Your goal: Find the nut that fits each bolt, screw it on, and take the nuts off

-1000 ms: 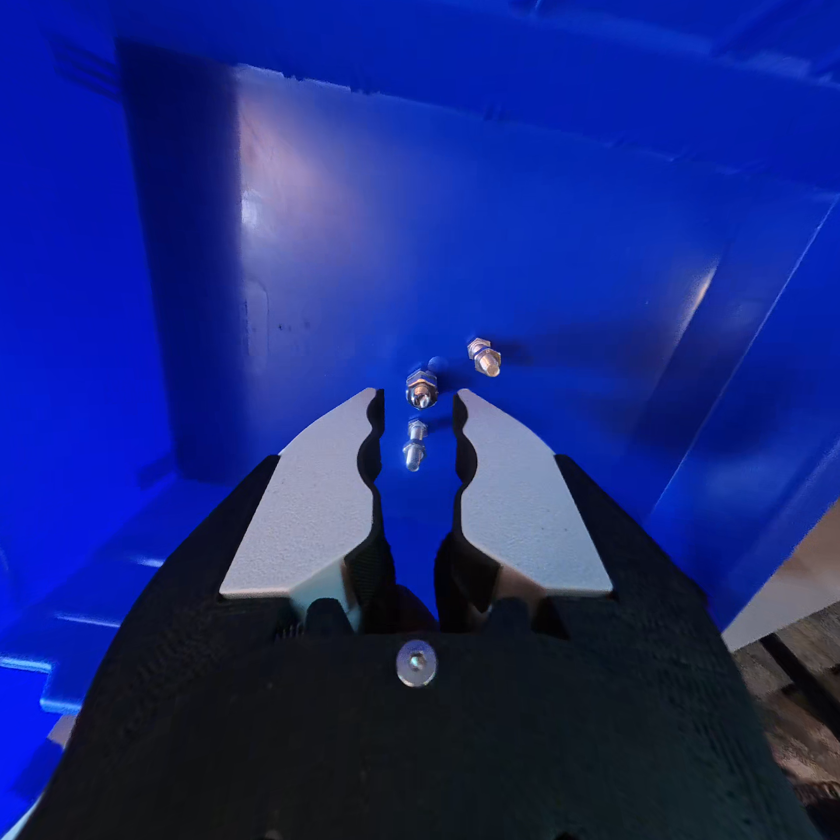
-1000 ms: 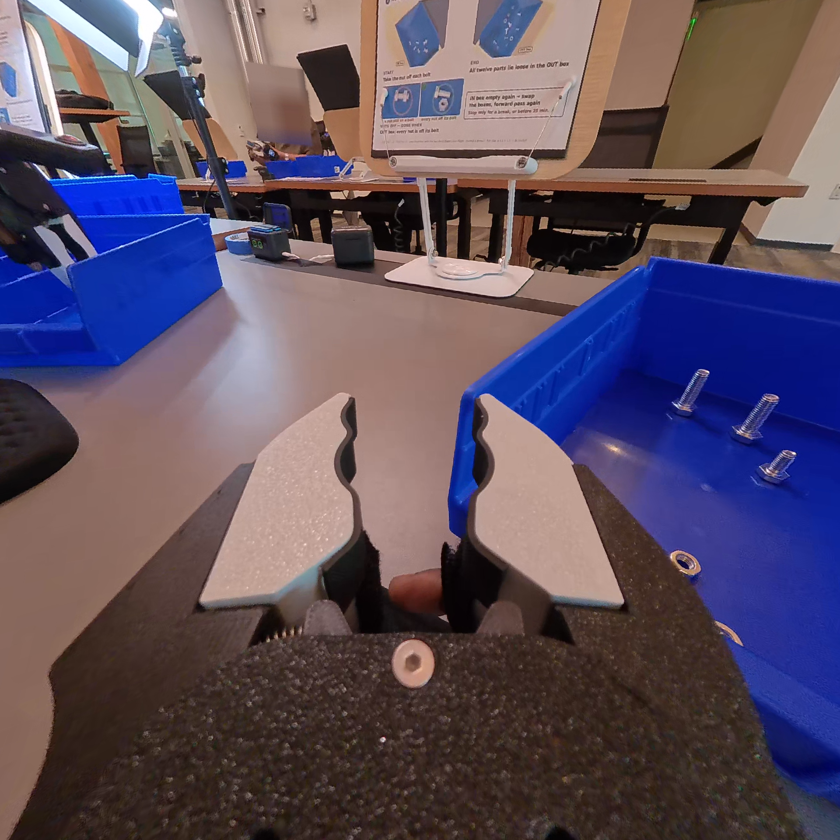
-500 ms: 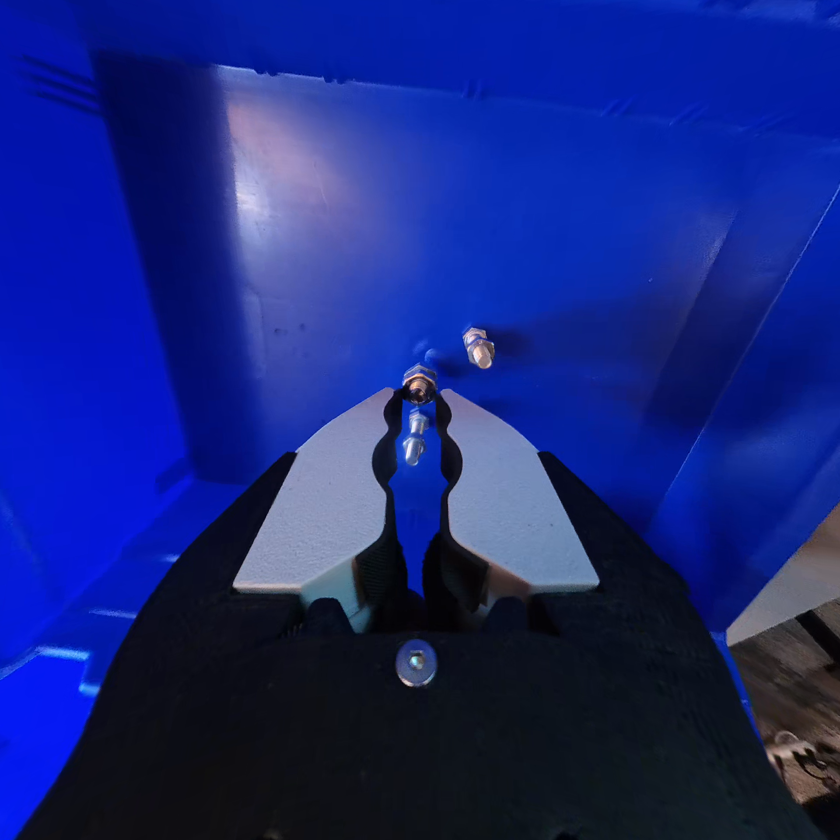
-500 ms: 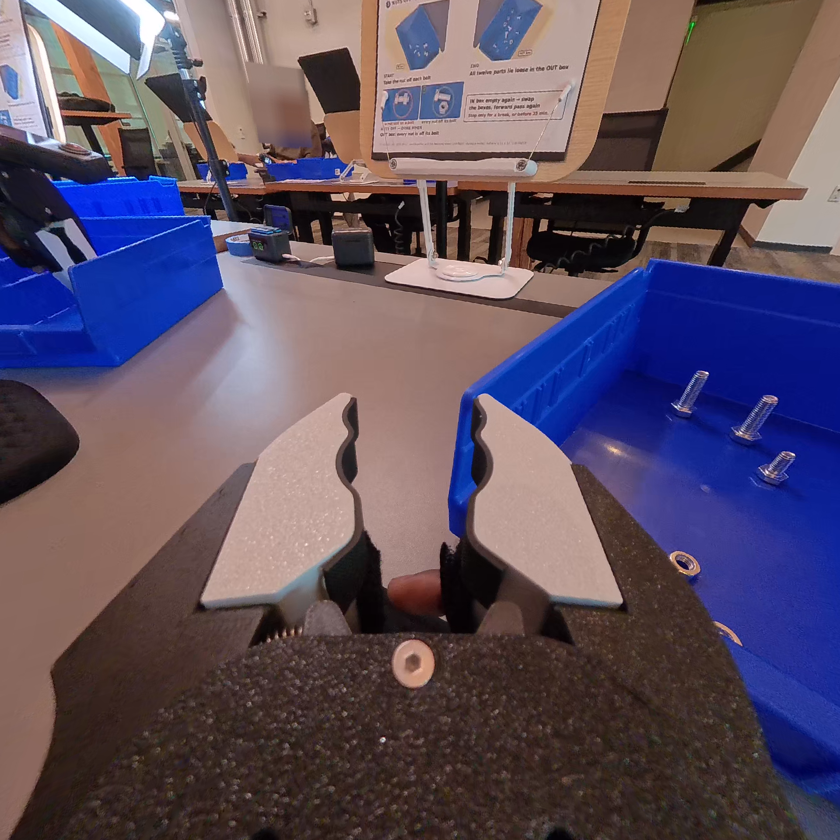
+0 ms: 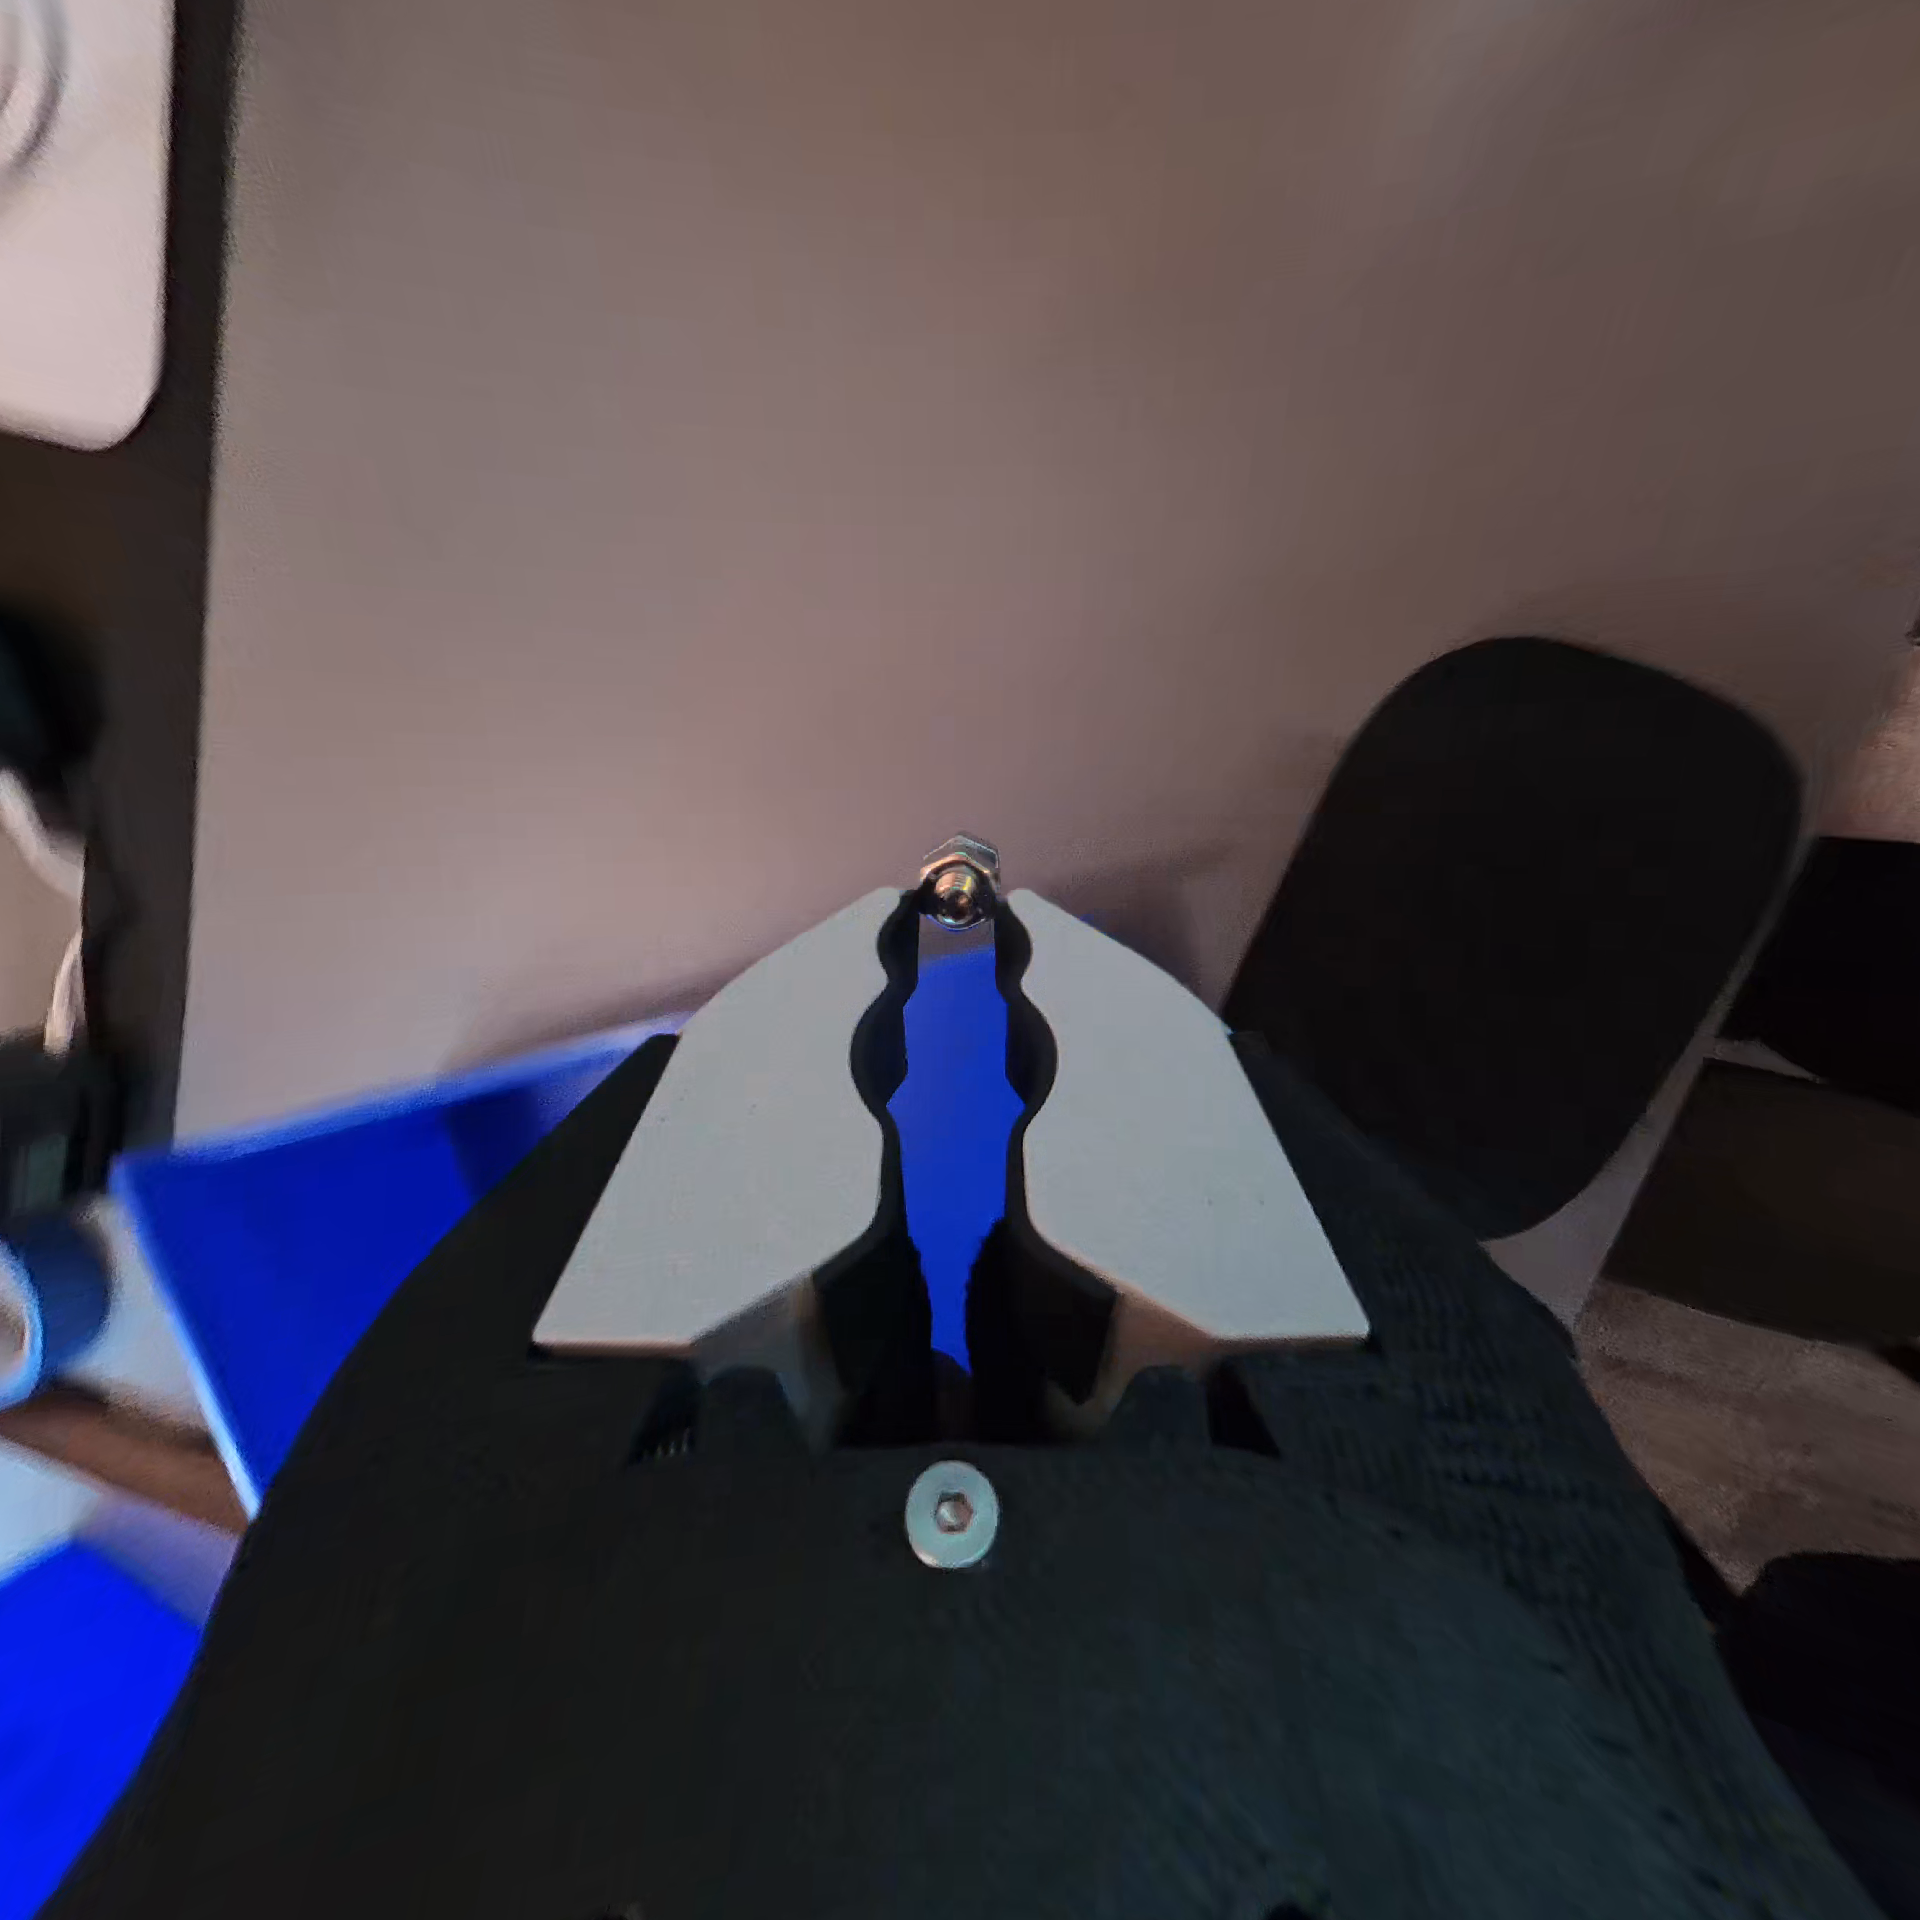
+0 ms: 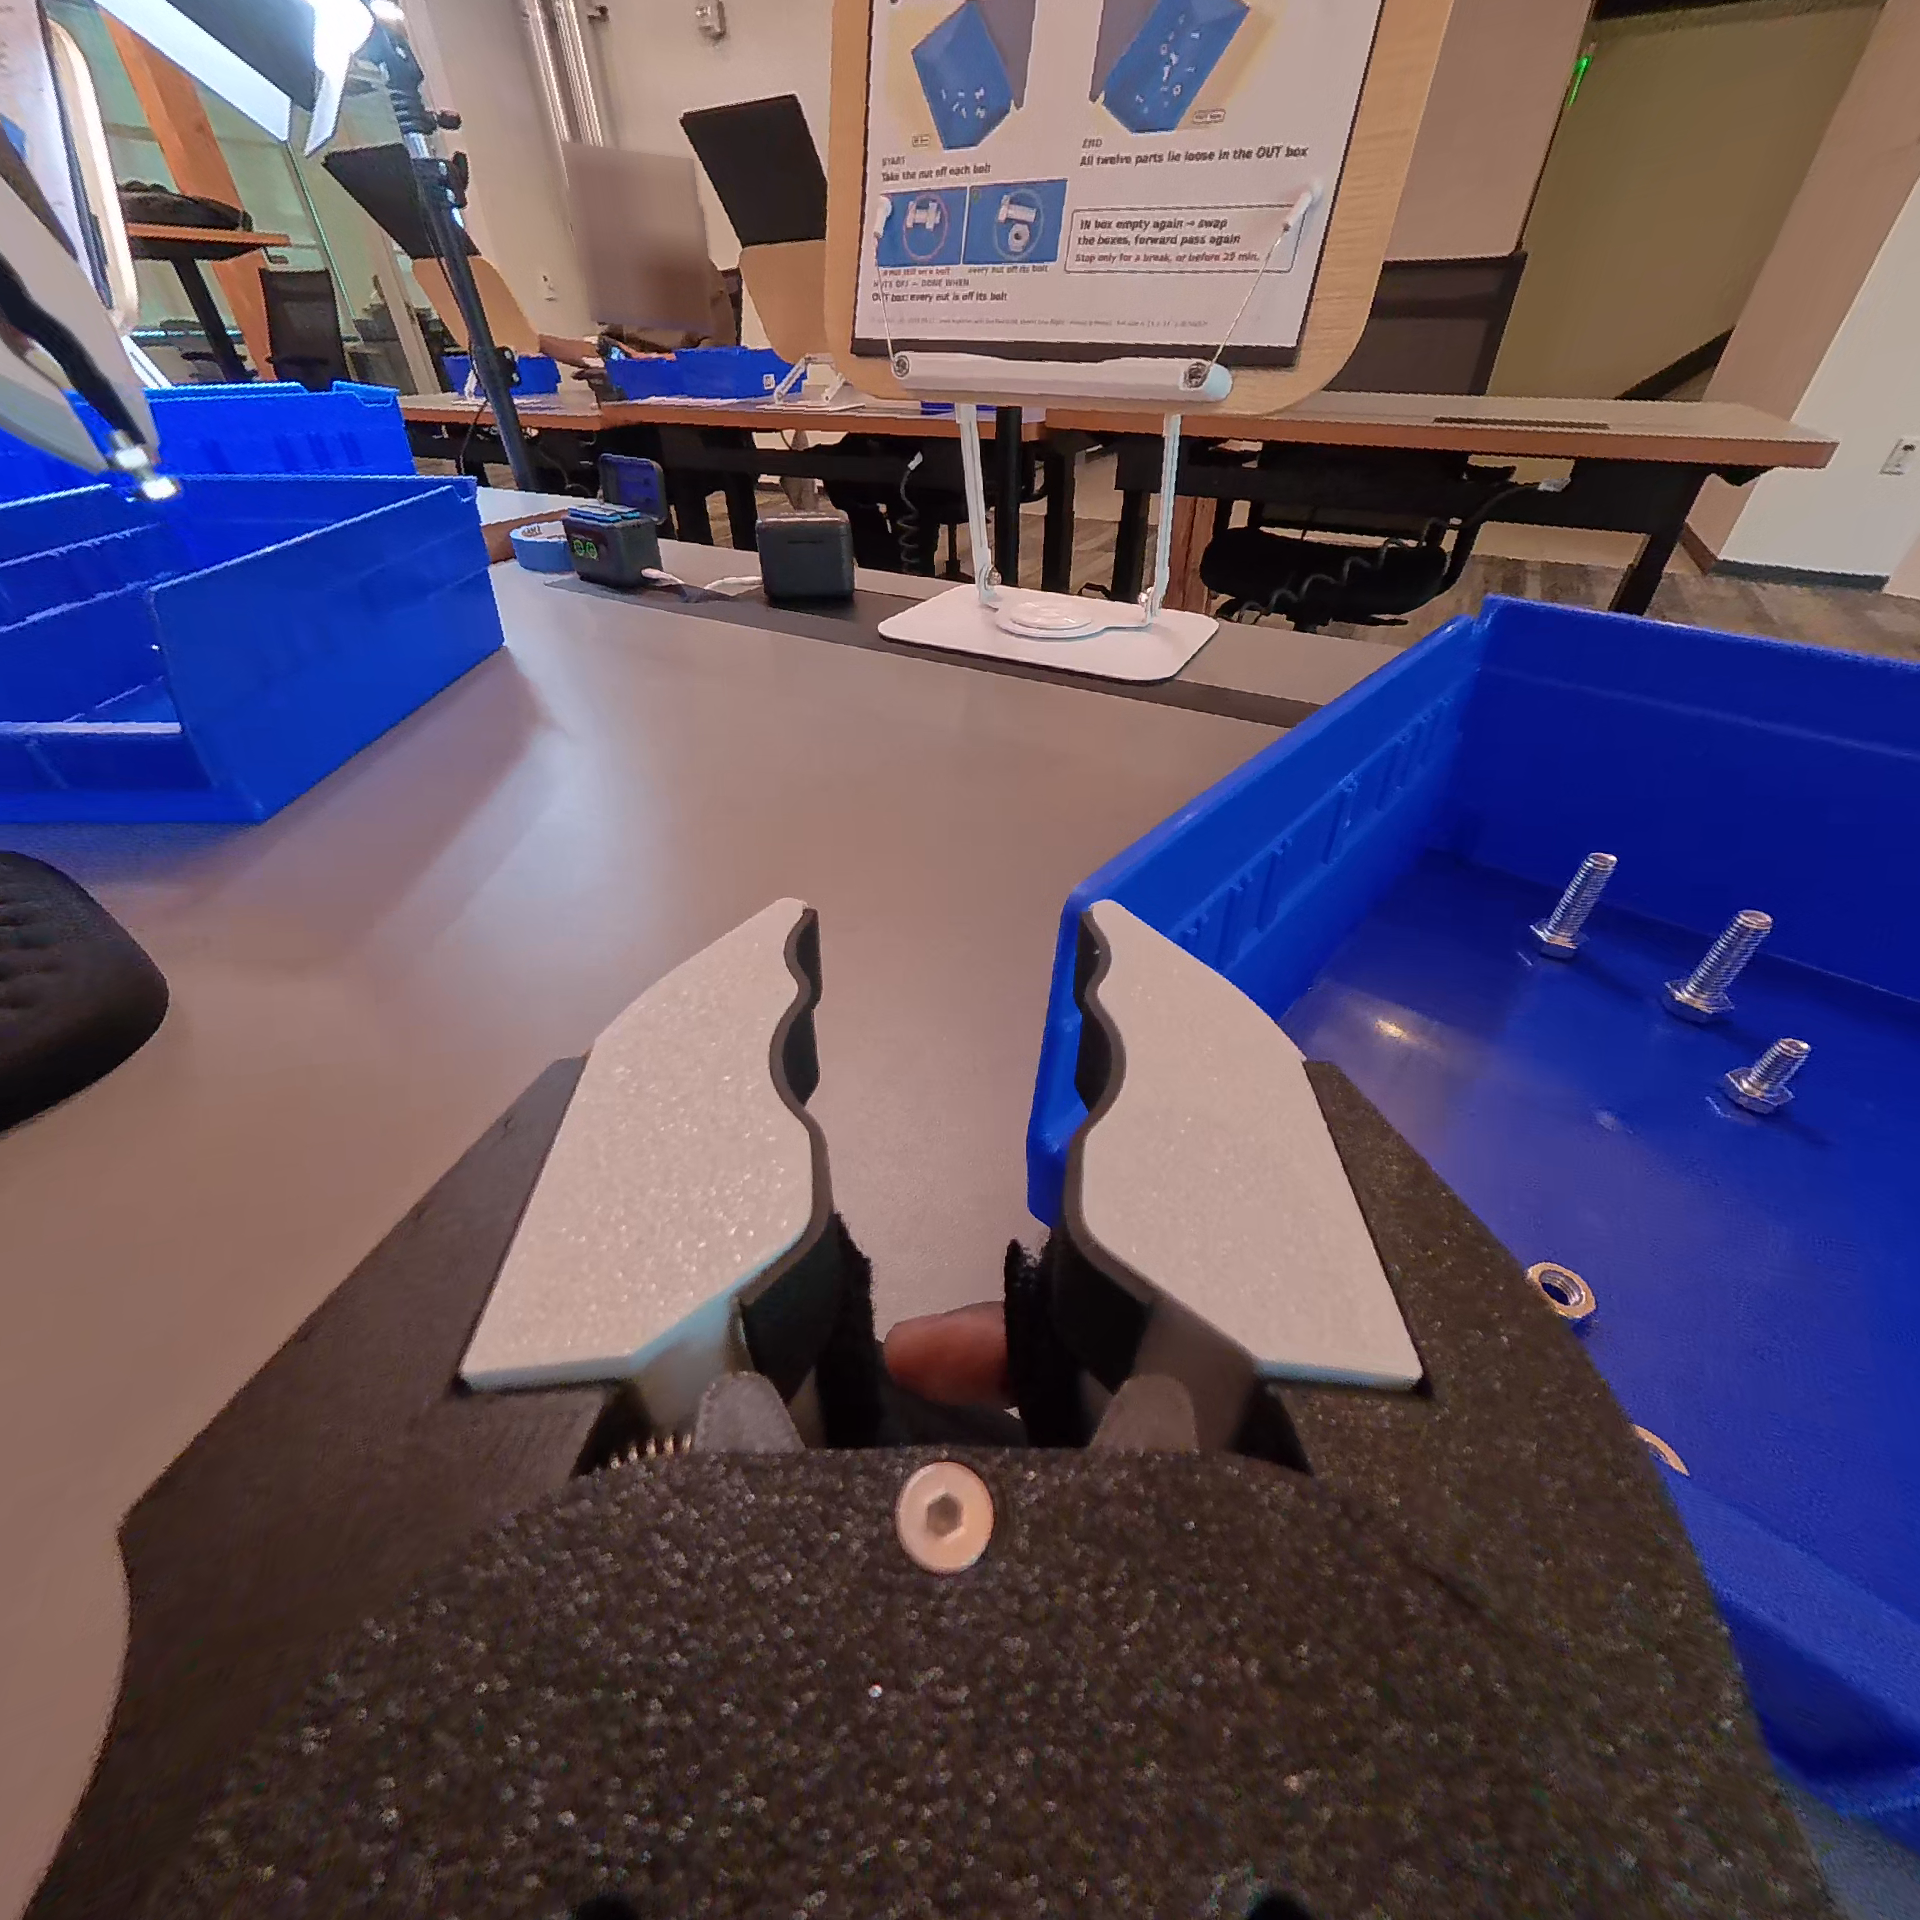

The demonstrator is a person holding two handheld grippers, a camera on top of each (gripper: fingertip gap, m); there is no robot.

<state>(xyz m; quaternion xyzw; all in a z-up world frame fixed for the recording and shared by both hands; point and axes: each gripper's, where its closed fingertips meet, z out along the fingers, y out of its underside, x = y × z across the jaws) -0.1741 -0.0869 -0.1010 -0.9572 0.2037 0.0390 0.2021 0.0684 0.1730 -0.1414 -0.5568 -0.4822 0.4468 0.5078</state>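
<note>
My left gripper [image 5: 958, 906] is shut on a small silver bolt with a nut on it [image 5: 960, 885], pinched at the very fingertips and held in the air above the grey table [image 5: 935, 416]. The same bolt shows at the far left of the right wrist view [image 6: 140, 468], held over the left blue bin [image 6: 312, 644]. My right gripper [image 6: 943, 940] is open and empty, low over the table beside the right blue bin [image 6: 1247, 831]. That bin holds three bare bolts standing on their heads [image 6: 1704, 977] and loose nuts [image 6: 1558, 1291].
A black pad [image 5: 1507, 935] lies on the table to the right in the left wrist view; it also shows at the left edge of the right wrist view [image 6: 62, 997]. An instruction board on a white stand [image 6: 1049, 623], chargers and blue tape [image 6: 535, 545] sit at the back.
My left gripper closed on the nutted bolt inside the left bin, then lifted it out and swung over the table. My right gripper has stayed put and open.
</note>
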